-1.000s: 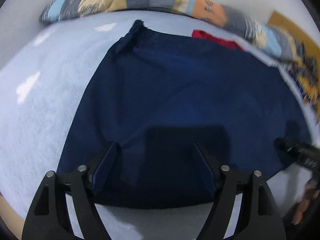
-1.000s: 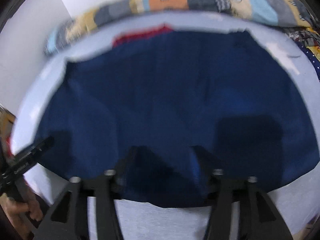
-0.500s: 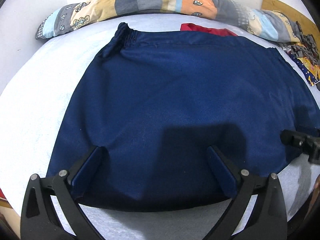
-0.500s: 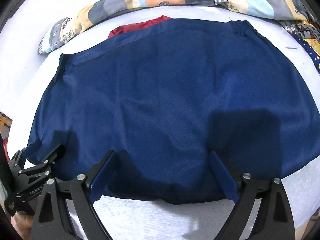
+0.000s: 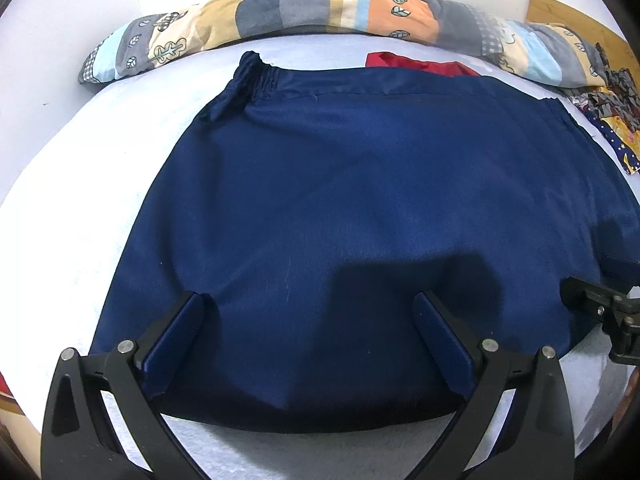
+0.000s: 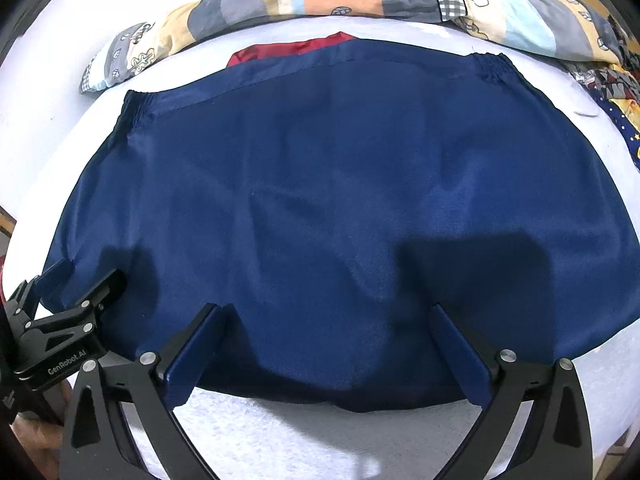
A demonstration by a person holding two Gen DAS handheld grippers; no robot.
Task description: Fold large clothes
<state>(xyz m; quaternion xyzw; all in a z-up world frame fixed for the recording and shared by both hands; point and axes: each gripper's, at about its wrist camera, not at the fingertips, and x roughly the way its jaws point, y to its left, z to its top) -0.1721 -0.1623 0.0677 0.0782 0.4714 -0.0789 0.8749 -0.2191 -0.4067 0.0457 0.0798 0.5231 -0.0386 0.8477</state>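
The left gripper (image 5: 308,300) is hovering over the near folded edge of the navy garment (image 5: 360,200), its jaws standing wide apart with only flat cloth lying beneath them and nothing pinched. The right gripper (image 6: 328,310) is hanging over the same near edge further along, and its jaws are opening, spread wide with the fabric lying loose below them rather than gripped. Each gripper is showing at the edge of the other's view, just beside the garment's outer corners. The navy garment is lying spread and fairly smooth on the pale bed (image 5: 100,168), its gathered elastic band at the far side. Beyond that band a red cloth (image 6: 288,46) is peeking out from under the garment, and further back a patchwork quilt (image 5: 320,8) is lying rolled along the white wall.
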